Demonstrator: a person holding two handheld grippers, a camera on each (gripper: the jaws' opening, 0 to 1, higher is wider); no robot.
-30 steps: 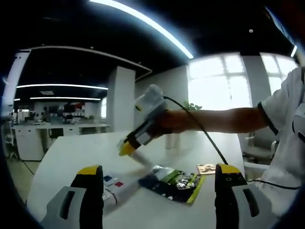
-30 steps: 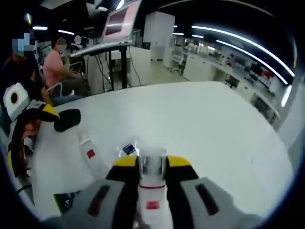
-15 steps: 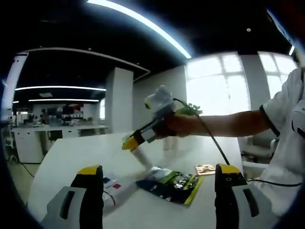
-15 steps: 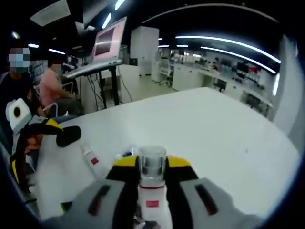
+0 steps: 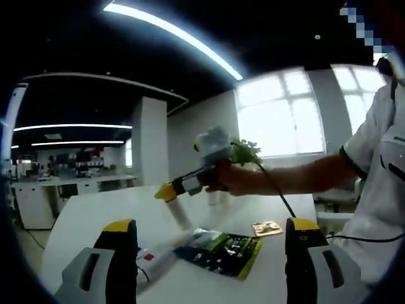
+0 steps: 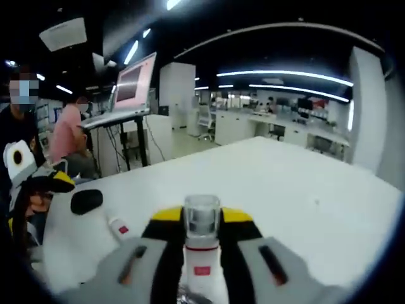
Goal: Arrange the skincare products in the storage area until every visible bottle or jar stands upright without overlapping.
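Desk [image 6: 304, 190]: a broad white top was seen in both views, carrying the products toward one edge.
Person [image 5: 373, 164]: a white short sleeve and an outstretched forearm were seen at the right of the left gripper view.
Right tool [image 6: 201, 223]: its jaws were closed on a white bottle [image 6: 202, 266] with a clear cap, held off the desk; in the left gripper view it was seen raised in the person's hand [image 5: 169, 191].
Left tool [image 5: 209, 228]: its jaws were spread wide with nothing between them, above the desk's near edge.
Green sachet [image 5: 221, 251]: it was laid flat on the desk.
White tube [image 5: 155, 261]: it was lying on its side just beside the sachet, a red mark on it; it was also seen in the right gripper view [image 6: 120, 228].
Small card [image 5: 266, 227]: it was laid flat beyond the sachet.
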